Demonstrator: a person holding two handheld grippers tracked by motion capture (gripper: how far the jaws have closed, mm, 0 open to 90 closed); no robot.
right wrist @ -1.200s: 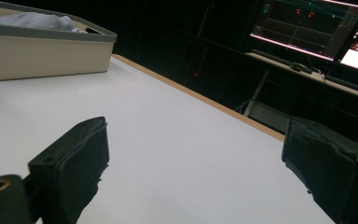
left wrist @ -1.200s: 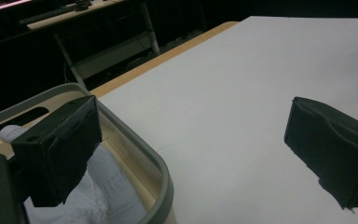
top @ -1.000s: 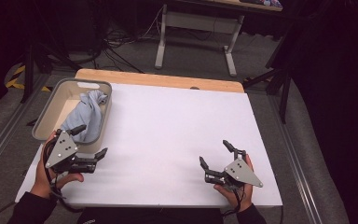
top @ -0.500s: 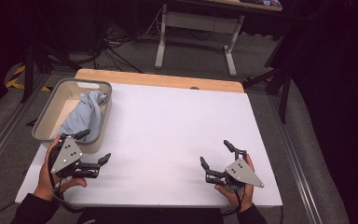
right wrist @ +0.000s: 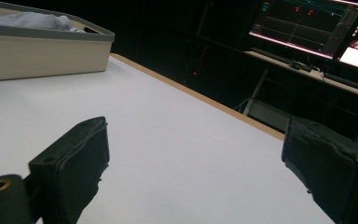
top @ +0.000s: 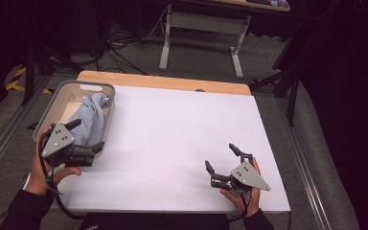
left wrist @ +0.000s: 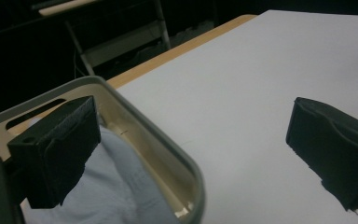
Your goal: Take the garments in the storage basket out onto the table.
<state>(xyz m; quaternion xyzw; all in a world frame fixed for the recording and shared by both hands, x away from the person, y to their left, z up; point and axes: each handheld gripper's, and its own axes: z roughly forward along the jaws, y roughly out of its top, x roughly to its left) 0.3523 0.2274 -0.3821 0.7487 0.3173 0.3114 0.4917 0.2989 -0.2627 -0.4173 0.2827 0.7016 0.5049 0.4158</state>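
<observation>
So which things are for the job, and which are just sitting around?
For the job:
- left gripper, jaws open at the bin's corner
- light blue cloth
- grey bin holding it

Just there:
- right gripper, open over the white table
- monitor
- trestle stand

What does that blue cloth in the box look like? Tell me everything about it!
The cloth is pale blue-grey, soft and crumpled, with folds all over. It lies bunched inside the beige plastic bin at the table's left edge, heaped highest toward the far end, where it rises about to the rim. It rests on the bin's floor and leans on the wall nearest the table's middle. The left tool hangs open at the bin's near corner, one jaw over the cloth; whether it touches is unclear.
</observation>
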